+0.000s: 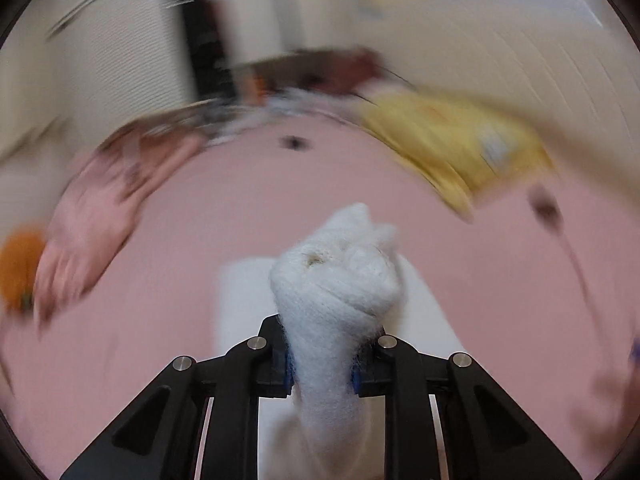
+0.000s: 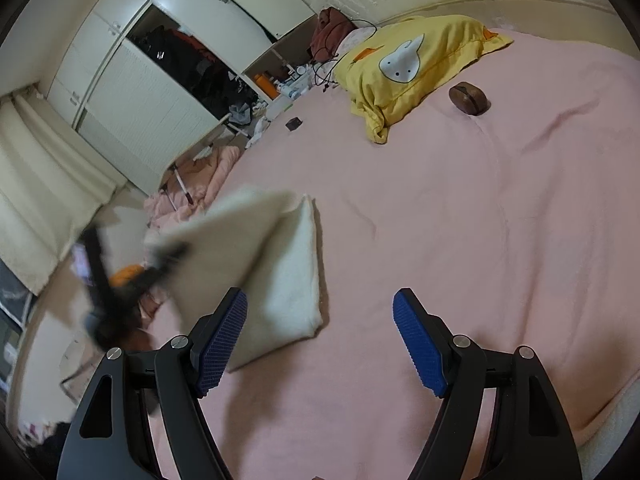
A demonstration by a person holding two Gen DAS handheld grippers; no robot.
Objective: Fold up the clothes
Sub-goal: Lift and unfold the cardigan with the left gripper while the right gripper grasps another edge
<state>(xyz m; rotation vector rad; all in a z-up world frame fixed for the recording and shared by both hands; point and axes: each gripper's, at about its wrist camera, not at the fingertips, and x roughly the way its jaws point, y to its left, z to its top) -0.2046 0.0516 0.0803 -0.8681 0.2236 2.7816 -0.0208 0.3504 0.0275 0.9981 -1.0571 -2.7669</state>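
Gripping bunched white knit (image 1: pixel 334 280), left claw (image 1: pixel 323 372); no readable writing.

The left wrist view sits just behind its own tongs (image 1: pixel 323 364), looking forward and down over the pink bed (image 1: pixel 224 208) toward the yellow pillow (image 1: pixel 460 148); it is close to the white cloth (image 1: pixel 332 280), and its background is blurred. The right wrist view looks the same general way, tilted down across the bed (image 2: pixel 460 220), with the wardrobe (image 2: pixel 132 92) at upper left. The 2 views share the bed, the pillow (image 2: pixel 408 68) and the white cloth (image 2: pixel 288 264).
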